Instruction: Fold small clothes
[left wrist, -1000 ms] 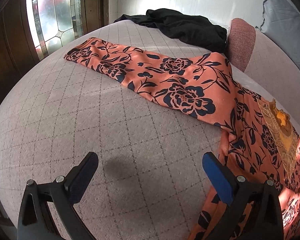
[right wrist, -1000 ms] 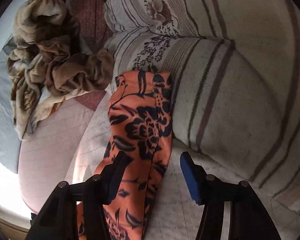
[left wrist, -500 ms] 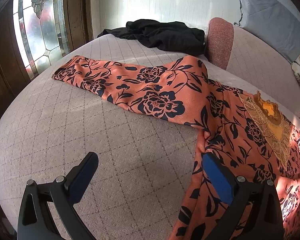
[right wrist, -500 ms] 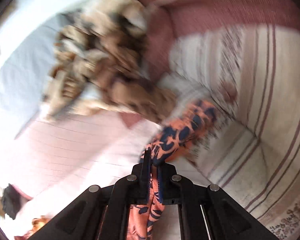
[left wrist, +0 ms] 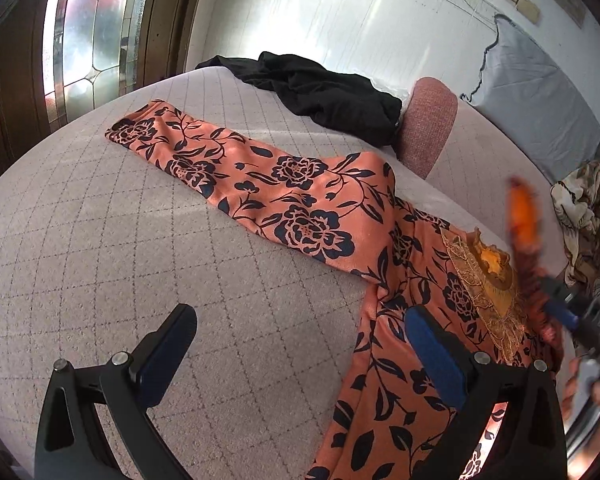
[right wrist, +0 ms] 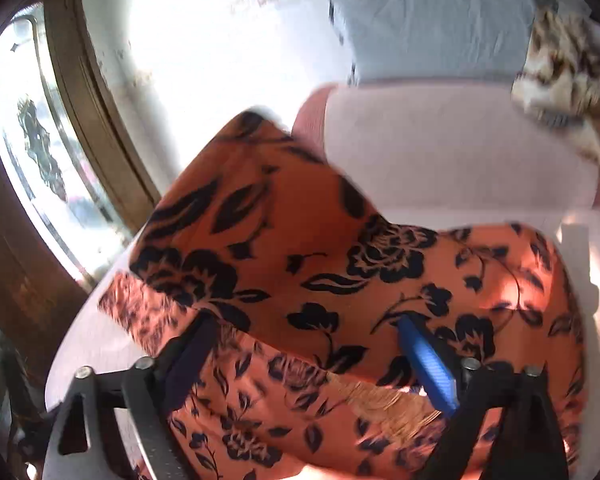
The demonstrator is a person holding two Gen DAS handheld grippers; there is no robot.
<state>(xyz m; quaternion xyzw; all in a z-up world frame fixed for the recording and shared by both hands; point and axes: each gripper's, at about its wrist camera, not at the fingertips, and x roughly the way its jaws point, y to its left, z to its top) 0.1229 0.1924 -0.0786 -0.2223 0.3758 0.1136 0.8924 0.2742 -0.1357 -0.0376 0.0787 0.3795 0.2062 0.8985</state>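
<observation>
Swinging across from the striped cushions it faced a second ago, the right tongs (right wrist: 306,356) now hang over the body of the orange floral garment (left wrist: 300,216). They were clamped on its sleeve half a second back; now their jaws are opening, and the cloth lies blurred below and between them without either pad pressing on it. By my reading, that sleeve has just been carried over the chest and let go, so one fold is made.

Across the left-wrist view the garment's other sleeve runs flat from the centre toward the upper left on the quilted bed (left wrist: 100,240), as it did a second ago; it looks to be the next part to fold. The left tongs (left wrist: 300,344) are released and empty at the bottom of that frame, little changed.

No container shows; the black garment (left wrist: 332,96) lies loose at the bed's far edge, upper centre.
</observation>
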